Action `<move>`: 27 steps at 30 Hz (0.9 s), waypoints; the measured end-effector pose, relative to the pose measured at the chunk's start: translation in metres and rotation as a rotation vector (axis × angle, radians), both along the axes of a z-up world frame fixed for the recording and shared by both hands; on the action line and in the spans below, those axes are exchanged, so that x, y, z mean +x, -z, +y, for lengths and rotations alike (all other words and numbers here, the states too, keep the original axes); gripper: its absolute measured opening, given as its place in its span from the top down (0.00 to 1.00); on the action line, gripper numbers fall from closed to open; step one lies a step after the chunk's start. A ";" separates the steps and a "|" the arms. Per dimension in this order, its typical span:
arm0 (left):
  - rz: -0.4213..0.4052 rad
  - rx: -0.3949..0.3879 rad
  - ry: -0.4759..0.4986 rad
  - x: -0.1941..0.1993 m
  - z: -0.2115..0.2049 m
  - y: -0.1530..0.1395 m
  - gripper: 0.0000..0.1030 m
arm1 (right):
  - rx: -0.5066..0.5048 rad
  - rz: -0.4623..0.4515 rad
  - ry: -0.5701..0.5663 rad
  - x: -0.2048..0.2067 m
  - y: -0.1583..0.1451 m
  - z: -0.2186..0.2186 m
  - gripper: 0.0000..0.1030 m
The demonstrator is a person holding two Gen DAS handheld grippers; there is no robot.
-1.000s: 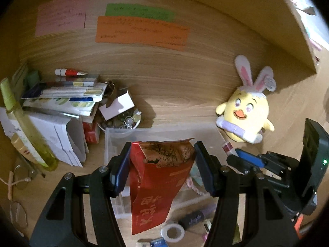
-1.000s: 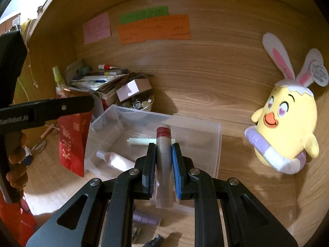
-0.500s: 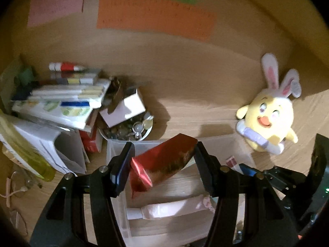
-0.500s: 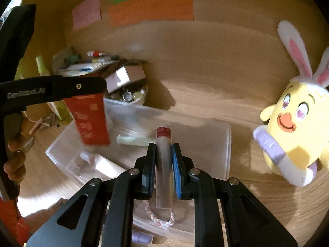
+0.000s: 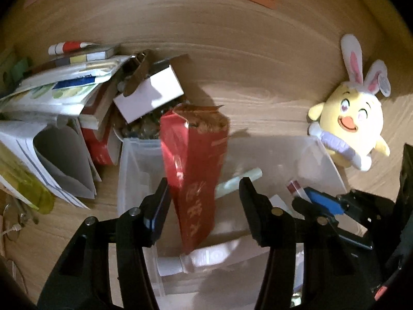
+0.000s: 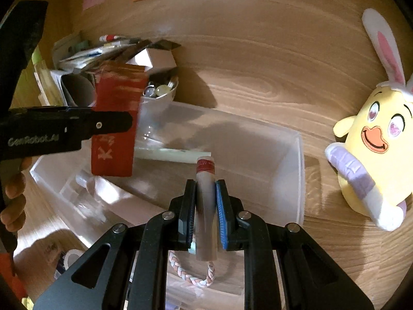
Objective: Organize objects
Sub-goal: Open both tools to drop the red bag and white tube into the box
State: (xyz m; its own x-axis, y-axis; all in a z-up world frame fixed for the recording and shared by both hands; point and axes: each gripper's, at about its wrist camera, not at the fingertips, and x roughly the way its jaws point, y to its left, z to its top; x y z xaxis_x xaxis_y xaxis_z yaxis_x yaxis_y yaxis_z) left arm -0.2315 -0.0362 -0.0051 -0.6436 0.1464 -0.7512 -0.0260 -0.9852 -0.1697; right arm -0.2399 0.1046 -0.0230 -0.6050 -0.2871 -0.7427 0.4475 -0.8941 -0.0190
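Over clear bin (image 5: 322,160) | red packet (image 5: 193,170) now upright | left tool (image 5: 204,193) closing

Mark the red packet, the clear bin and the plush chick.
red packet (image 5: 192,165), left wrist view, its printed face
clear bin (image 6: 296,155), right wrist view, right wall
plush chick (image 6: 371,155), right wrist view, yellow belly

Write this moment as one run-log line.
left tool: closing, red packet between | right tool: shut on tube | both over clear bin
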 end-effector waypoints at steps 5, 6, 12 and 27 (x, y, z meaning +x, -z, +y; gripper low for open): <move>0.009 -0.017 0.010 0.013 0.002 -0.002 0.48 | 0.019 -0.012 0.001 -0.001 0.004 -0.002 0.86; 0.010 -0.020 0.011 0.016 0.003 -0.003 0.48 | 0.020 -0.014 0.002 -0.001 0.004 -0.002 0.86; 0.027 -0.046 0.018 0.037 0.004 -0.005 0.46 | 0.028 -0.021 0.000 0.000 0.004 -0.004 0.86; 0.124 -0.084 0.033 0.094 0.003 -0.023 0.26 | 0.027 0.032 0.011 0.021 -0.020 0.001 0.66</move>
State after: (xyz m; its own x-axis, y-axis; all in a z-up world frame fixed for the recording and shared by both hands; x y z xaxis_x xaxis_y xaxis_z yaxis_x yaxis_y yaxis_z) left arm -0.1378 -0.0330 0.0182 -0.7278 0.1092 -0.6770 -0.0744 -0.9940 -0.0804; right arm -0.2192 0.1061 -0.0025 -0.6315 -0.2603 -0.7304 0.4367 -0.8978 -0.0576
